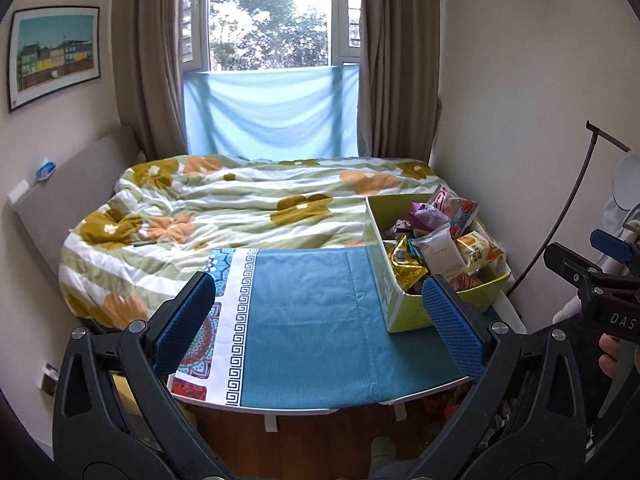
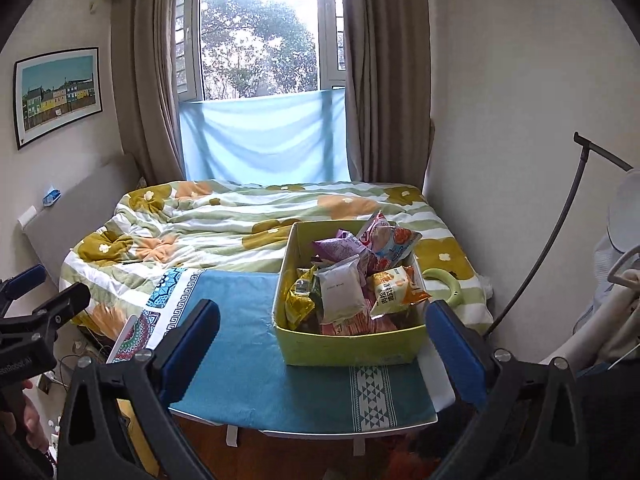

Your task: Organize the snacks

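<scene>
At the left, the left gripper (image 1: 320, 312) hangs over the teal cloth (image 1: 304, 312) that covers the worktop (image 2: 304, 429), its 2 blue-padded fingers (image 1: 186, 322) spread wide with nothing between them. Behind the worktop lies a bed with a flowered quilt (image 1: 200, 216).

Further right, toward the worktop's right end, stands the yellow-green cardboard box (image 2: 352, 346), open at the top. All the snack packets in view lie heaped inside it: a gold foil packet (image 2: 300, 300), a plain white pouch (image 2: 342, 290), an orange packet with printed lettering (image 2: 394, 286), purple wrappers (image 2: 340, 246) and a pink-and-blue bag (image 2: 384, 236) standing tilted at the back. No packet shows on the cloth outside the box.

The right gripper (image 2: 324, 344) faces the box from the near side, its fingers (image 2: 456, 344) likewise parted and empty.

This fits 2 stages: snacks gathered into the box with the sorting over, or a jumbled box waiting to be emptied and arranged on the cloth. The pile is loose and overlapping, but that alone does not settle it, so no next move can be named. Both pairs of fingers are free for whichever comes.

Hard to make out: the packets lower in the box are buried, the print on the wrappers is too small to read, and the box's near wall hides its floor. A pale green ring-shaped thing (image 2: 444, 284) lies on the quilt just right of the box; what it is I cannot tell.
</scene>
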`<state>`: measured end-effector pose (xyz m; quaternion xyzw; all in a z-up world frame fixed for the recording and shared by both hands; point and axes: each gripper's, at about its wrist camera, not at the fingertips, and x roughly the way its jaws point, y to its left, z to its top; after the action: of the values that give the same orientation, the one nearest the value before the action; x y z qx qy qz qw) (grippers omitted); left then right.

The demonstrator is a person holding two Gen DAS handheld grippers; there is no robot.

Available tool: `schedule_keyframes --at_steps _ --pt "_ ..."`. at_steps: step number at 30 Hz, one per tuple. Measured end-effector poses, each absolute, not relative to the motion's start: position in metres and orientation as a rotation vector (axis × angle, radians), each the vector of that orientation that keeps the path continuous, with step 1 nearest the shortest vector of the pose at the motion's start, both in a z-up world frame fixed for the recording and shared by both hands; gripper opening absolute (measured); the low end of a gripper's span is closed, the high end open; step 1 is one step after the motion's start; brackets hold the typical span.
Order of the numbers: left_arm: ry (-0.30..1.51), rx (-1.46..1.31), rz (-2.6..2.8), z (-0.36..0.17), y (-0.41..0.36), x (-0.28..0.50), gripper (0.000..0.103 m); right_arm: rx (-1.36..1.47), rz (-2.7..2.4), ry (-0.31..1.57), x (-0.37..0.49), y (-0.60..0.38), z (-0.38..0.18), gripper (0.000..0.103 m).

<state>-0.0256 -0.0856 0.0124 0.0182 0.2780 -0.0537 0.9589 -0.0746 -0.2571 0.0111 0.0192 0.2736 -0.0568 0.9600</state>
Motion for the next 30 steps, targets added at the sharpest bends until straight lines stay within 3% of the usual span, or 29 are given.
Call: schedule_keyframes --at_steps 30 --pt "0.571 0.038 -0.108 0.011 -0.084 -0.023 0.103 0.043 -0.107 0.559 -0.074 -0.243 0.011 0.102"
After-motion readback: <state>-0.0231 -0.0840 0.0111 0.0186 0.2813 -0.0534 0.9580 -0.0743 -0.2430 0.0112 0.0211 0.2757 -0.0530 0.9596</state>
